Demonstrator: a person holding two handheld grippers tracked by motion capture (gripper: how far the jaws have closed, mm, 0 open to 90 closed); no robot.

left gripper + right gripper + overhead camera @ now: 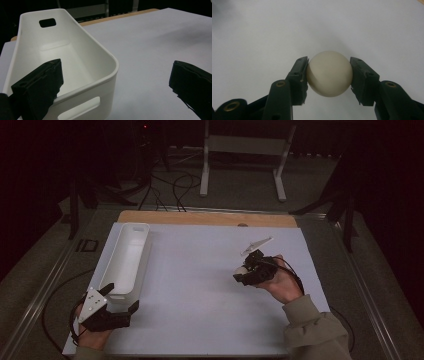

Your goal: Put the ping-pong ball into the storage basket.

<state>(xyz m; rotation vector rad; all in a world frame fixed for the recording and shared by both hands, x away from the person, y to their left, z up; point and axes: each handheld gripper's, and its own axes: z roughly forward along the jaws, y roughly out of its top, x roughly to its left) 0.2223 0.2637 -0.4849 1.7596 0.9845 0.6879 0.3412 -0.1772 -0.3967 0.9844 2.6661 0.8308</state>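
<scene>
A cream-white ball (329, 73) sits pinched between the two black jaws of my right gripper (329, 75), lifted a little above the white sheet. From above, that right gripper (242, 271) is right of the table's middle, pointing left, with the ball (242, 269) at its tip. A long white plastic bin (127, 258) with handle cut-outs lies along the sheet's left side and holds nothing. My left gripper (121, 297) rests at the bin's near end, jaws wide apart. In the left gripper view the bin (75, 62) has its near corner between the spread jaws of that gripper (117, 82).
A white sheet (200, 290) covers the wooden tabletop (210, 218). Beyond the table stand a white metal frame (245, 150) and loose cables on the floor. A metal rail (45, 285) runs along the table's left side.
</scene>
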